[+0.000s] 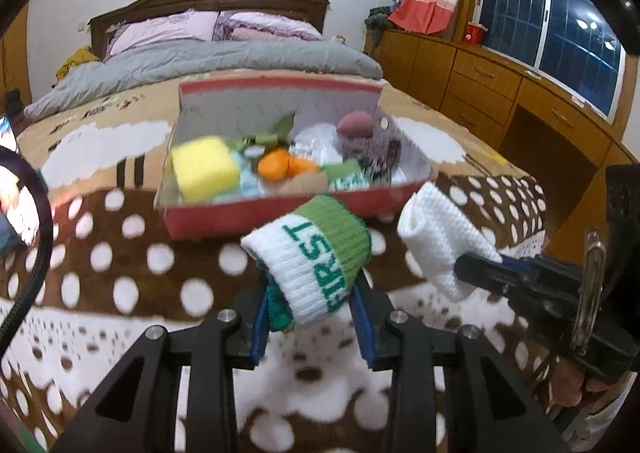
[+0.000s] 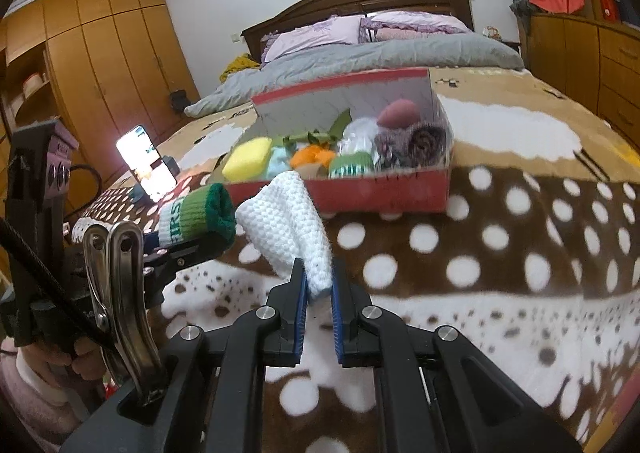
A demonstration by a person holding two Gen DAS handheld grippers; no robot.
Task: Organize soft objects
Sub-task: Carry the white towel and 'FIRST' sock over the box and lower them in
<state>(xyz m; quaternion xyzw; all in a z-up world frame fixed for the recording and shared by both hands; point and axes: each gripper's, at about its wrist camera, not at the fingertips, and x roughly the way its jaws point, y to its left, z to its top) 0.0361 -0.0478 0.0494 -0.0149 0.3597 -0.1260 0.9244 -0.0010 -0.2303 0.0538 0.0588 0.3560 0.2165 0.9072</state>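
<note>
With my left gripper (image 1: 312,303) clamped on the rolled sock (image 1: 316,261) and my right gripper (image 2: 320,287) pinching the white cloth (image 2: 286,221), both above the bed's (image 2: 500,237) near edge, I'd clear the box's (image 2: 384,193) front wall before releasing.

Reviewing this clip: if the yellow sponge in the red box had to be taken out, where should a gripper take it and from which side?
Probably from above, jaws across the yellow sponge's two short sides. It lies at the left end of the red box, its top standing above the rim, so the upper half is free. The box wall blocks a sideways approach, and a pale blue item crowds its right side.
</note>
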